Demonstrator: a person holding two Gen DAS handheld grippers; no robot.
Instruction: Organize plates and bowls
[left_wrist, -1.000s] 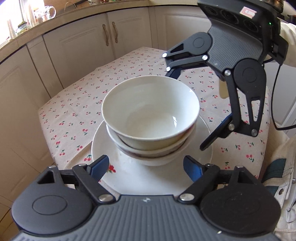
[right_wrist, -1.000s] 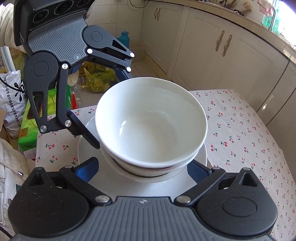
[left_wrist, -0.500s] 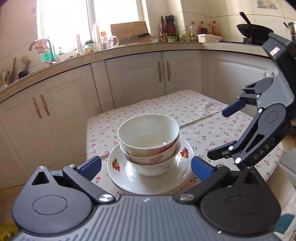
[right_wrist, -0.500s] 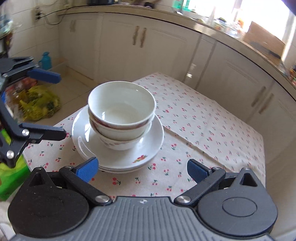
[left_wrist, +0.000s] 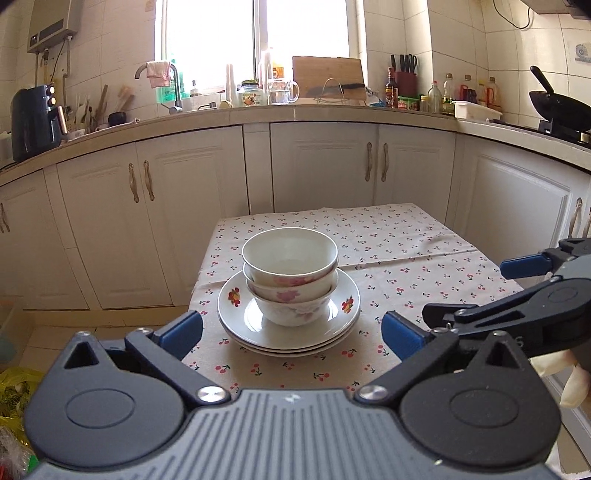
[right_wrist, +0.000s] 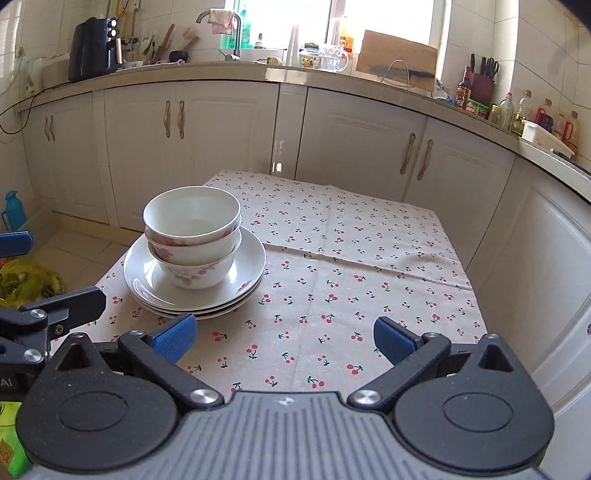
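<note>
Cherry-print tablecloth (right_wrist: 332, 295) (creased) before cream cabinets (right_wrist: 362, 147).

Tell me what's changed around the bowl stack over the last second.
Both grippers pulled back from beside the stacked bowls: left gripper and right gripper now hang open, clear of them. The bowls stay nested on the plates on the cherry tablecloth.

Both tongs, left (left_wrist: 291, 332) and right (right_wrist: 284, 338), have drawn back from the stacked bowls (left_wrist: 290, 275) (left jaws now wider).

Both wrist views face the stacked bowls (left_wrist: 290, 275), seemingly near
</note>
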